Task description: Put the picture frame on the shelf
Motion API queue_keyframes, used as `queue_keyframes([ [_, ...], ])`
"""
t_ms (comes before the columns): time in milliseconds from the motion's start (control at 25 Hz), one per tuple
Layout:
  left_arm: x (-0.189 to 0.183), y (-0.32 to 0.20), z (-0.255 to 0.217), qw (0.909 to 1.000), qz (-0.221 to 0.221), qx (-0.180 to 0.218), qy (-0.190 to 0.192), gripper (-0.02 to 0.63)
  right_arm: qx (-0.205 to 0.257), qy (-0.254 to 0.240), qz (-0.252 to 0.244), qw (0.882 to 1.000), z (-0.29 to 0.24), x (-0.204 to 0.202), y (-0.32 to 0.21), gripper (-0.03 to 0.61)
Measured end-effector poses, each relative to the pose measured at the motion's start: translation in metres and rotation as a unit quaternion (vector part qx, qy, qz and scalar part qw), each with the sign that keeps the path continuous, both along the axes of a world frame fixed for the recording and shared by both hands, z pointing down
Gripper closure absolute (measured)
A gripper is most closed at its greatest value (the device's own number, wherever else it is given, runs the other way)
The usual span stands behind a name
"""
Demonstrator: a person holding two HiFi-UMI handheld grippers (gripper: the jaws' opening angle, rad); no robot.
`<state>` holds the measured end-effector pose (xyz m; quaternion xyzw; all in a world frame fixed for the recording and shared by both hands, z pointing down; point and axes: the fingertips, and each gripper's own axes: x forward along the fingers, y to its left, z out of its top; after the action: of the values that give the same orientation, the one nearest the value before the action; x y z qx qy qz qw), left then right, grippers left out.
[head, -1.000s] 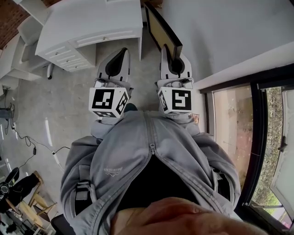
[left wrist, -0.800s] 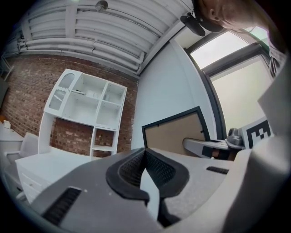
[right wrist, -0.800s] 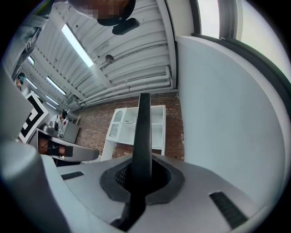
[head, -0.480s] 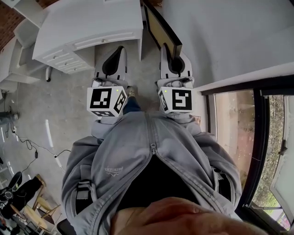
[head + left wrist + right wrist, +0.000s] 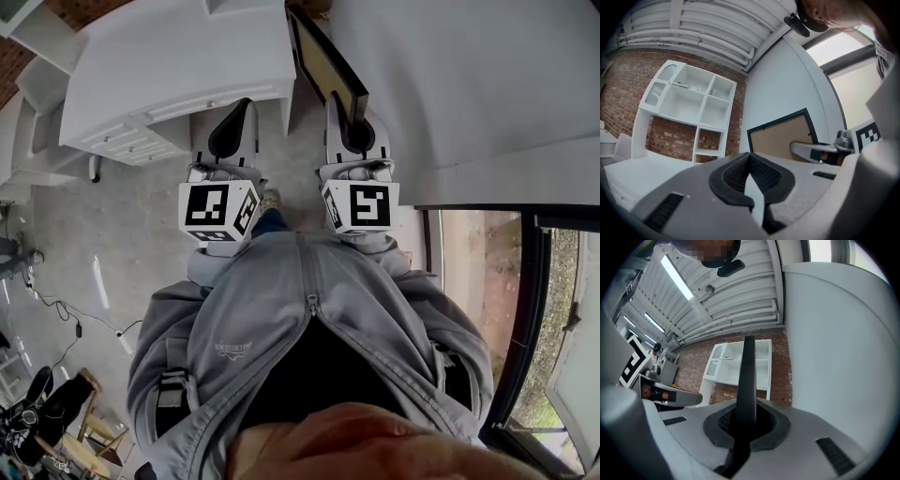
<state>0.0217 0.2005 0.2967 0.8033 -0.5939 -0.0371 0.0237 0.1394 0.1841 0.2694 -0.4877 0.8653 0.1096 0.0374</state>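
Observation:
The picture frame [image 5: 323, 58] has a black border and a brown back. My right gripper [image 5: 350, 129] is shut on its lower edge and holds it upright, pointing ahead. In the right gripper view the frame [image 5: 748, 373] stands edge-on between the pressed pads, and the white shelf unit [image 5: 740, 363] shows behind it on the brick wall. My left gripper [image 5: 234, 120] is beside it, shut with nothing in it. The left gripper view shows its closed fingertips [image 5: 749, 161], the frame's back [image 5: 783, 136] to the right, and the shelf unit [image 5: 689, 101] ahead to the left.
A white desk with drawers [image 5: 178, 66] stands just ahead to the left over a grey concrete floor [image 5: 122, 216]. A white wall [image 5: 469, 84] runs close on the right, and a dark-framed window [image 5: 525, 281] follows behind it. Cables and a wooden stool [image 5: 66, 422] lie at the rear left.
The desk and the wall have slid nearer and lower in the head view as the person walks forward. Both grippers keep the same pose, the frame still gripped in the right one.

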Motion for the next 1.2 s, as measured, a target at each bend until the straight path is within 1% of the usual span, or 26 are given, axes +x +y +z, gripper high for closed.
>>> queue_keyframes([
  [440, -0.034, -0.073, -0.005, 0.9998, 0.022, -0.001, -0.002, 0.606, -0.001, 0.003, 0.018, 1.0, -0.005, -0.037, -0.07, 0.546],
  [720, -0.05, -0.115, -0.001, 0.999, 0.044, 0.001, -0.003, 0.606, -0.002, 0.001, 0.036, 0.999, -0.001, -0.054, -0.109, 0.546],
  [1200, -0.072, -0.153, 0.001, 0.9984, 0.056, -0.01, 0.007, 0.606, -0.013, 0.003, 0.055, 0.998, -0.003, -0.069, -0.146, 0.546],
])
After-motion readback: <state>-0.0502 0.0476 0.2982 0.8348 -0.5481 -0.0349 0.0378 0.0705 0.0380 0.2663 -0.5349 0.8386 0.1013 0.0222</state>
